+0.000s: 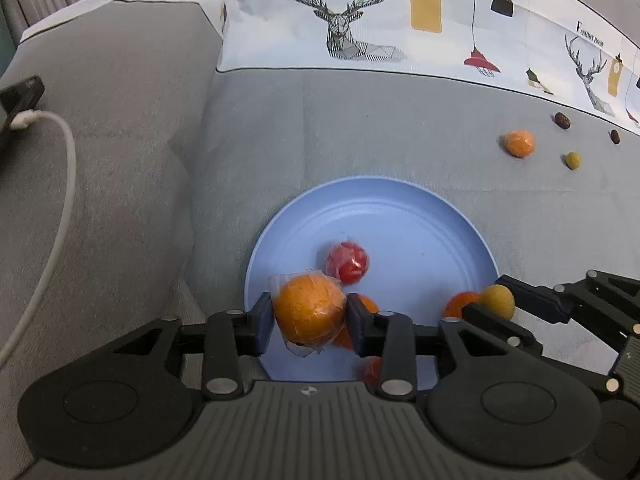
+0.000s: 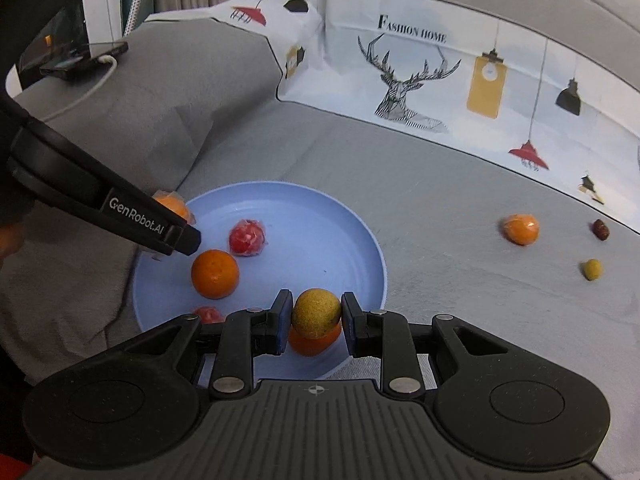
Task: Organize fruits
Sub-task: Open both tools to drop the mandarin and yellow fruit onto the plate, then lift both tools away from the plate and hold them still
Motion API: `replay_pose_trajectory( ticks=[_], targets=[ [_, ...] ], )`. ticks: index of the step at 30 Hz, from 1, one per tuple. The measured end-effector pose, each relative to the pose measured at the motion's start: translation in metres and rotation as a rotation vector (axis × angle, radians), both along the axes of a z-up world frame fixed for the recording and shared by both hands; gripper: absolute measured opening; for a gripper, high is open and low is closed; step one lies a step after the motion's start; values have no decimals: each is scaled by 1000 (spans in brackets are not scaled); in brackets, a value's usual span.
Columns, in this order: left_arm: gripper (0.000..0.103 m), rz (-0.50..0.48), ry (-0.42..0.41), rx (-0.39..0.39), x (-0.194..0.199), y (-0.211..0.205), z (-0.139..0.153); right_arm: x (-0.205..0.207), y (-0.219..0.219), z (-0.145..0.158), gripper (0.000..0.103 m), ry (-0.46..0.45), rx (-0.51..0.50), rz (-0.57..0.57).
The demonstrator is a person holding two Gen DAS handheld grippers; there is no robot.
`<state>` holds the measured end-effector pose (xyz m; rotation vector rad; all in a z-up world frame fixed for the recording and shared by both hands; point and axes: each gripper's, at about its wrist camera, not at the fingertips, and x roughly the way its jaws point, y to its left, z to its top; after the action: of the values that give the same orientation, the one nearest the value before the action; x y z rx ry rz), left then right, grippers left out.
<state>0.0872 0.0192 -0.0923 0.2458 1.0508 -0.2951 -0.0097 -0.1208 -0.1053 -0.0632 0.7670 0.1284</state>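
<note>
My left gripper (image 1: 310,312) is shut on a plastic-wrapped orange (image 1: 308,314), which hangs over the near left part of the blue plate (image 1: 400,224). The right wrist view shows that orange (image 2: 172,206) behind the left finger (image 2: 152,220). My right gripper (image 2: 316,316) is shut on a small yellow-green fruit (image 2: 316,312) above the plate's (image 2: 312,232) near right edge. In the plate lie a wrapped red fruit (image 2: 247,237), a bare orange (image 2: 215,274), another orange (image 2: 312,346) under the right fingers and a red piece (image 2: 208,314).
On the grey sofa seat to the right lie a wrapped orange (image 2: 520,229), a small yellow-green fruit (image 2: 591,269) and a dark red date (image 2: 600,229). A phone (image 2: 84,58) with a white cable (image 1: 60,208) rests on the left armrest. Printed cloth (image 1: 360,20) covers the backrest.
</note>
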Motion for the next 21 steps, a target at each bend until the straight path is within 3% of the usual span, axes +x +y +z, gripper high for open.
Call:
replay_pose_trajectory(
  ticks=[1,2,4,6,9,14,17,21],
  targets=[
    [92,7,-22,9,-1,0,3,2,1,0,32,0,-3,10],
    [102,13,-66,8,-4,0,8,4,1,0,38,2,-8,23],
    [103,-5,-149,-8,-15,4,20,2,0,6,69,-19,-23,16],
    [103,-42,-157,16,-25,5,24,-6,-2,14,80,-35,-22,12],
    [103,-19,-136,47,-45,14,28,-27,-4,24,87,-14,-10,3],
    [103,56,-80,22,-85,38,38,-72,-2,36,92,39,35,-20],
    [103,56,-86,27,-104,44,46,-96,3,44,92,47,48,-34],
    [103,52,-128,39,-122,48,61,-118,14,58,93,-8,5,-26]
  ],
)
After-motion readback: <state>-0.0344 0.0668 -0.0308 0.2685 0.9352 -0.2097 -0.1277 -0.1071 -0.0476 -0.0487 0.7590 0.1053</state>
